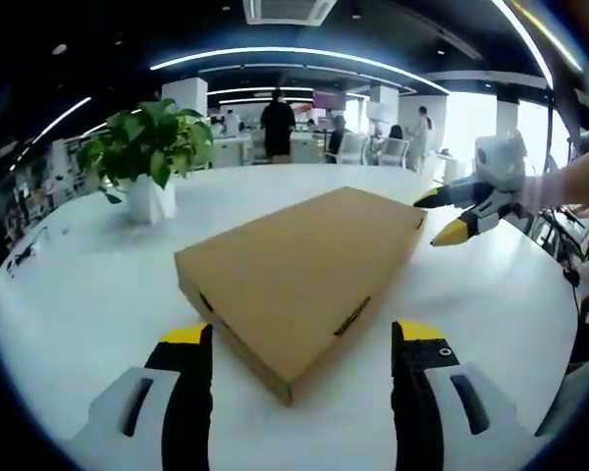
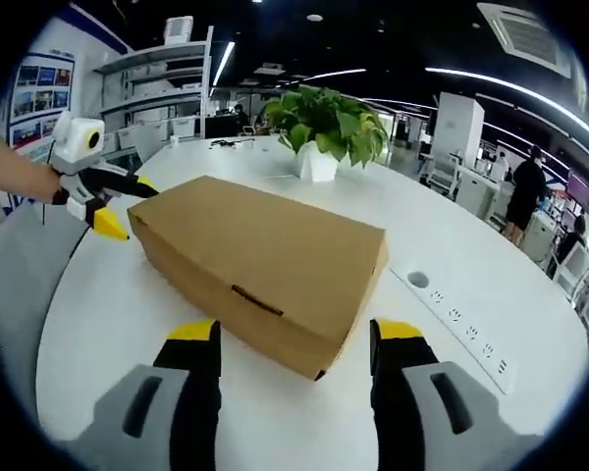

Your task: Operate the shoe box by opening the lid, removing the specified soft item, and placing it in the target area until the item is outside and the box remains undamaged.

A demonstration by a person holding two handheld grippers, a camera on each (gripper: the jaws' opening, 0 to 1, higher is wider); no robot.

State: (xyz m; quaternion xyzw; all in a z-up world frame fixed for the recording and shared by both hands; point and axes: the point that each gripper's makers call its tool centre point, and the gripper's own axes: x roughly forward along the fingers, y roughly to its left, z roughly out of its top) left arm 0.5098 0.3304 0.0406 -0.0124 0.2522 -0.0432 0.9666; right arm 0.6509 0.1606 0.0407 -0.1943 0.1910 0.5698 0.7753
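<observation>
A shut brown cardboard shoe box (image 1: 304,265) lies flat on the white table (image 1: 88,285), its lid down and its contents hidden. My left gripper (image 1: 302,339) is open, its black, yellow-tipped jaws standing either side of the box's near corner. The right gripper (image 1: 440,216) comes in from the right, open, its tips close to the box's far right corner. In the right gripper view the box (image 2: 265,250) lies just ahead of my open right gripper (image 2: 294,334). The left gripper (image 2: 126,206) sits open at the box's left end, held by a hand.
A leafy plant in a white pot (image 1: 147,162) stands on the table beyond the box, also seen as the plant (image 2: 324,128). A row of power sockets (image 2: 461,319) is set into the table right of the box. People (image 1: 277,123) stand far behind.
</observation>
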